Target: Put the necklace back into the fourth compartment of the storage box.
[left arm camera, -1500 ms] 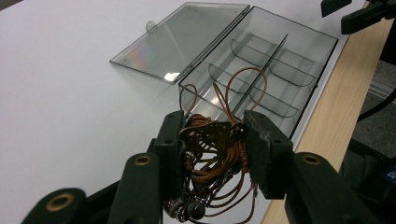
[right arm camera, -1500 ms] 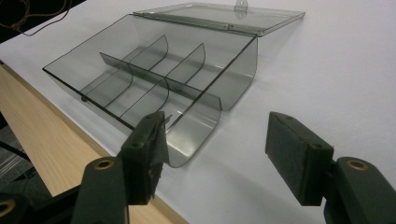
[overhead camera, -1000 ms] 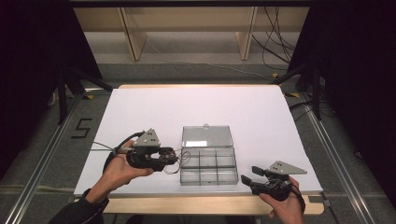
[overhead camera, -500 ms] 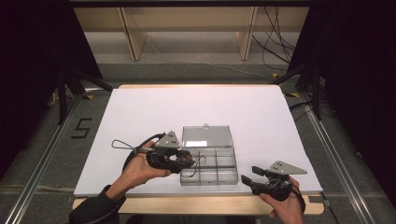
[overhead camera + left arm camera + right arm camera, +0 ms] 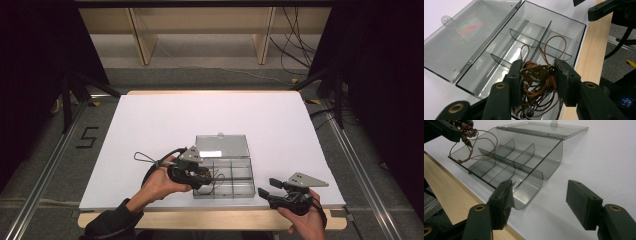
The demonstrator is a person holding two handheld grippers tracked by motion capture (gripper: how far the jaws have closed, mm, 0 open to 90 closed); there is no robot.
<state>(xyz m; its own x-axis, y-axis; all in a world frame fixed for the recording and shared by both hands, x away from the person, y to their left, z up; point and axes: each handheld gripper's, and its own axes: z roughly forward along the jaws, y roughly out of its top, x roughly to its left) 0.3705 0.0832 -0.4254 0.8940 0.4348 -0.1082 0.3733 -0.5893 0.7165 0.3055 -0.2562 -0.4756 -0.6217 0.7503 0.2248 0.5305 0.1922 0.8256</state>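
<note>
The left gripper point(image 5: 537, 75) has its jaws closed on a bundle of brown cord necklace point(image 5: 536, 75), held just above the near-left compartments of the clear plastic box point(image 5: 235, 172), with cord loops hanging down over the dividers. The box's lid point(image 5: 221, 146) lies open flat behind it on the white worktop point(image 5: 165, 120). The right gripper point(image 5: 267, 189) rests near the box's right front corner, jaws spread wide and holding nothing.
</note>
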